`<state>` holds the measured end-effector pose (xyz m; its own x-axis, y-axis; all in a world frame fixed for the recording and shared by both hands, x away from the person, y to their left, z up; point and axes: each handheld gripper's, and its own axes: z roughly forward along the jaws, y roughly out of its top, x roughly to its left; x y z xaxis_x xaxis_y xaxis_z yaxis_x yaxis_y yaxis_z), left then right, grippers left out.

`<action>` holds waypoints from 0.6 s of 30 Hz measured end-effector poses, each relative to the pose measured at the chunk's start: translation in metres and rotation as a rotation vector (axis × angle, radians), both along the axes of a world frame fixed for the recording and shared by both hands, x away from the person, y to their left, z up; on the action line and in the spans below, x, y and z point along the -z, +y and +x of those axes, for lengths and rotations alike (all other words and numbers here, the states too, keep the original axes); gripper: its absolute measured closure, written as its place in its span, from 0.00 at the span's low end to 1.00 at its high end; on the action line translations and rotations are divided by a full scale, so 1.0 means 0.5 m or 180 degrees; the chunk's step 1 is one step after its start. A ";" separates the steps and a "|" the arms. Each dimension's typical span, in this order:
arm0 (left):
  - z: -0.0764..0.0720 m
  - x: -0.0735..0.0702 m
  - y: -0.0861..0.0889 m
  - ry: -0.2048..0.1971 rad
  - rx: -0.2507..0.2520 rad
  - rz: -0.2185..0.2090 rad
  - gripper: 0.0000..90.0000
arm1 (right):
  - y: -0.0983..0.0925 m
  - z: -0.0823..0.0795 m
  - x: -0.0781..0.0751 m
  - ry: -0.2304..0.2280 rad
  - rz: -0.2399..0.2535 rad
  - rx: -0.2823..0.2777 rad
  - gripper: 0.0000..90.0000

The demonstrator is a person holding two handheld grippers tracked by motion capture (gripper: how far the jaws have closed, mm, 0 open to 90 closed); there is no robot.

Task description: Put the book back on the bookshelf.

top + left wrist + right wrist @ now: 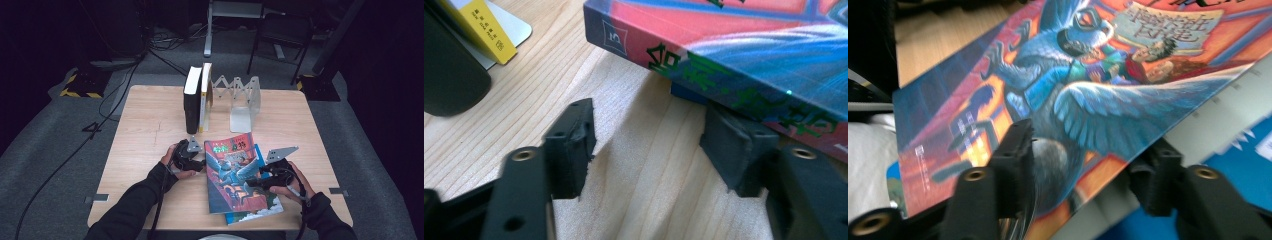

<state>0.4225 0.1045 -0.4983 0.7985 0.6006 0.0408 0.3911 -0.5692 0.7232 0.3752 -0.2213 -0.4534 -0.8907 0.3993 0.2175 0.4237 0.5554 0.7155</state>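
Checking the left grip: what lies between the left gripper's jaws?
Bare table, in the left gripper view. One jaw of the left gripper touches the red book at its spine edge.

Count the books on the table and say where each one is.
4: a black book and a white book upright in the metal bookend; a red book flat on a blue book near the front edge.

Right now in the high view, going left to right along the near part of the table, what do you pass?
left gripper → red-covered book, lying on top of a blue book → right gripper, its jaws at the red book's right edge.
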 end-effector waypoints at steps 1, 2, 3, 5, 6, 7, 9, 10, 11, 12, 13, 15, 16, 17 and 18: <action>0.001 0.000 0.000 0.0000 0.0006 -0.0006 0.52 | 0.003 0.004 0.002 0.0026 0.0016 -0.0029 0.60; 0.002 0.001 0.001 -0.0002 0.0008 0.0001 0.52 | 0.005 0.008 0.003 0.0061 0.0034 -0.0049 0.62; 0.005 0.003 0.000 0.0012 0.0002 -0.0017 0.52 | 0.007 0.013 0.005 0.0103 0.0063 -0.0078 0.64; 0.008 0.004 0.000 0.0016 -0.0004 -0.0025 0.54 | 0.008 0.018 0.006 0.0103 0.0092 -0.0125 0.68; 0.010 0.004 0.000 0.0031 0.0011 -0.0046 0.54 | 0.007 0.018 0.006 0.0090 0.0102 -0.0130 0.69; 0.012 0.004 0.001 0.0025 0.0025 -0.0044 0.55 | 0.006 0.018 0.005 0.0064 0.0111 -0.0135 0.70; 0.017 0.001 0.003 0.0084 0.0017 -0.0073 0.57 | 0.006 0.016 0.004 0.0049 0.0115 -0.0137 0.72; 0.022 -0.002 0.006 0.0117 0.0049 -0.0116 0.58 | 0.006 0.014 0.001 -0.0003 0.0128 -0.0138 0.74; 0.026 -0.005 0.009 0.0116 0.0069 -0.0113 0.60 | 0.005 0.012 -0.001 -0.0047 0.0157 -0.0155 0.75; 0.031 -0.010 0.012 0.0117 0.0079 -0.0149 0.60 | 0.004 0.009 -0.003 -0.0110 0.0176 -0.0171 0.76; 0.036 -0.014 0.013 0.0161 0.0100 -0.0207 0.62 | 0.004 0.004 -0.006 -0.0189 0.0182 -0.0184 0.77; 0.044 -0.029 0.014 0.0145 0.0126 -0.0282 0.67 | 0.004 -0.001 -0.012 -0.0322 0.0210 -0.0170 0.77; 0.048 -0.039 0.014 0.0112 0.0154 -0.0306 0.69 | 0.003 -0.002 -0.014 -0.0381 0.0231 -0.0154 0.78; 0.054 -0.054 0.014 0.0100 0.0164 -0.0344 0.72 | 0.001 -0.002 -0.017 -0.0438 0.0258 -0.0125 0.78; 0.057 -0.064 0.014 0.0092 0.0174 -0.0374 0.75 | 0.000 -0.003 -0.022 -0.0529 0.0256 -0.0078 0.79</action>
<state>0.4510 0.1113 -0.4665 0.8300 0.5555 -0.0508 0.3835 -0.5022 0.7751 0.3737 -0.2211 -0.4425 -0.9263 0.3643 0.0968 0.2830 0.5024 0.8170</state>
